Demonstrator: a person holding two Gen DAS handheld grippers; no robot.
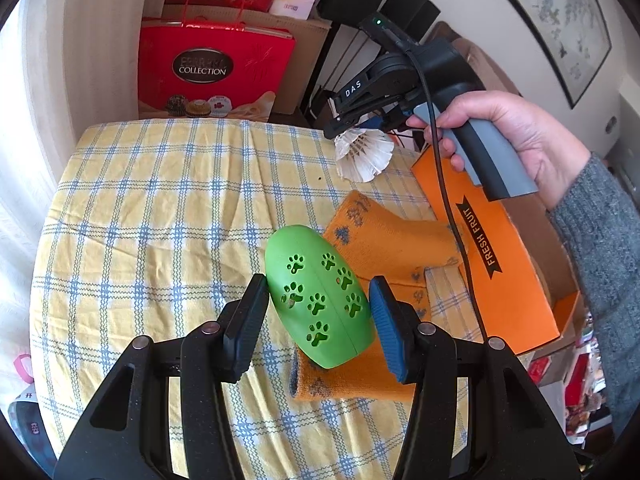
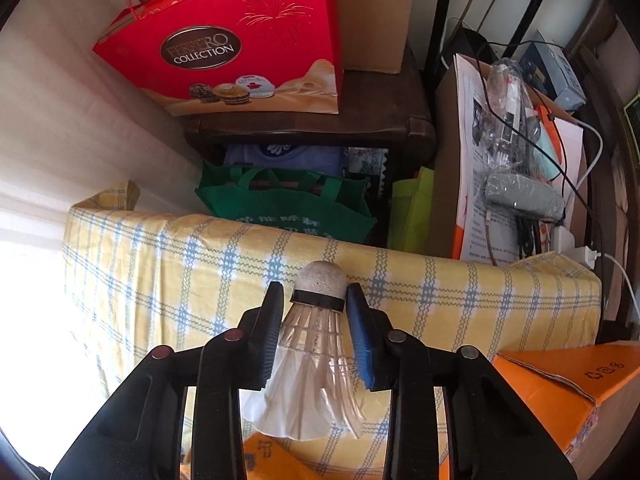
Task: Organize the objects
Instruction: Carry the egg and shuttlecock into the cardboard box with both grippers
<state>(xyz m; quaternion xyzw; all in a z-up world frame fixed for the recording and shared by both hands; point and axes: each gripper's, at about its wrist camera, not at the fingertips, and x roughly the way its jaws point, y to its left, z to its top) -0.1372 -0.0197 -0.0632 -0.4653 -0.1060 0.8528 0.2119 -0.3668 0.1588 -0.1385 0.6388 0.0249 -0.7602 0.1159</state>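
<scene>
Left gripper (image 1: pixel 320 312): my fingers pinch the green egg (image 1: pixel 318 298), near.
Right gripper (image 2: pixel 314 320): pinching the shuttlecock (image 2: pixel 316 344), held far right.

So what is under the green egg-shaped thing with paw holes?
Under the green egg, held by the left hand-held gripper, lies an orange knitted cloth on the checked tablecloth. The egg hides part of it.

Strong daylight from curtain (image 1: pixel 24 128) side, blown-out glare left of checked cloth (image 2: pixel 160 280); fisheye bending, dark vignette at edges; focus sharp.
</scene>
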